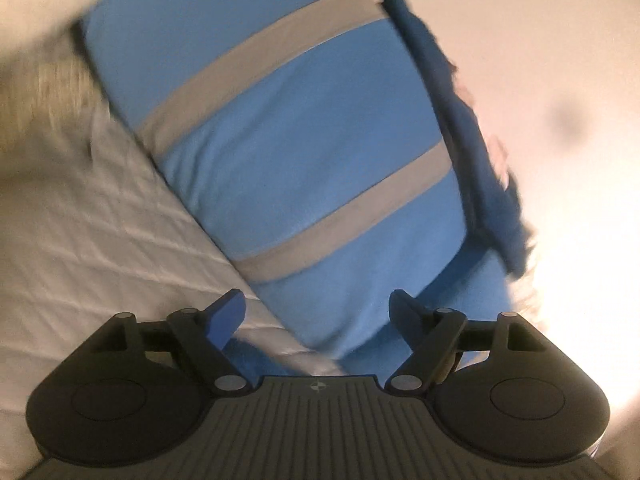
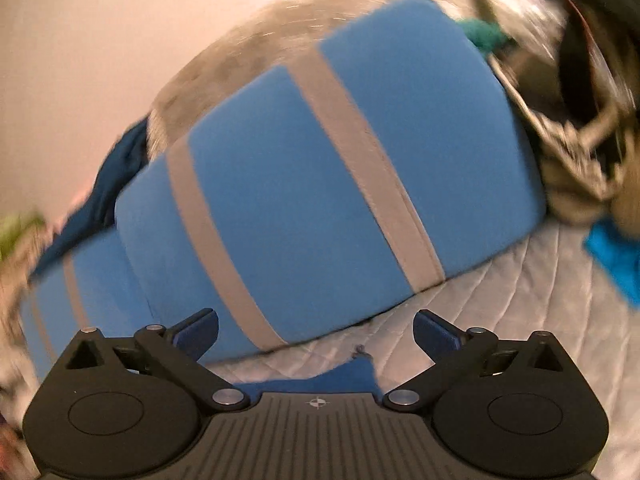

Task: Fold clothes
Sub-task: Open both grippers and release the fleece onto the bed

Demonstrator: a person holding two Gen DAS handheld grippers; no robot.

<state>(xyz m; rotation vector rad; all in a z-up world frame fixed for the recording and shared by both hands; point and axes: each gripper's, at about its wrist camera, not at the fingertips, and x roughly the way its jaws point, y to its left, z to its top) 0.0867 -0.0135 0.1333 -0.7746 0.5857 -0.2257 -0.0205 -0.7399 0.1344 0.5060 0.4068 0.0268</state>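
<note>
Two grippers hang over the bed, and both have their fingers spread wide with nothing pinched between them: the left gripper (image 1: 318,312) and the right gripper (image 2: 316,330) each look down on the same blue garment with grey stripes (image 1: 304,132), which lies on the white quilted cover (image 1: 92,240). From the right wrist it fills the middle of the view as a thick, tidy-edged bundle (image 2: 320,168), with a looser striped layer trailing out at 8 o'clock, so I would judge this piece mostly folded, perhaps one fold or a squaring-up short of done. A dark navy cloth (image 1: 468,132) lies crumpled along its edge at 2 o'clock in the left view, touching it, and looks not yet folded. At 1 o'clock in the right view sits a blurred heap of clothes (image 2: 560,92), and a bright blue scrap (image 2: 612,256) at 3 o'clock; more work, by the look of it. The navy piece could snag any tug on the bundle.
</note>
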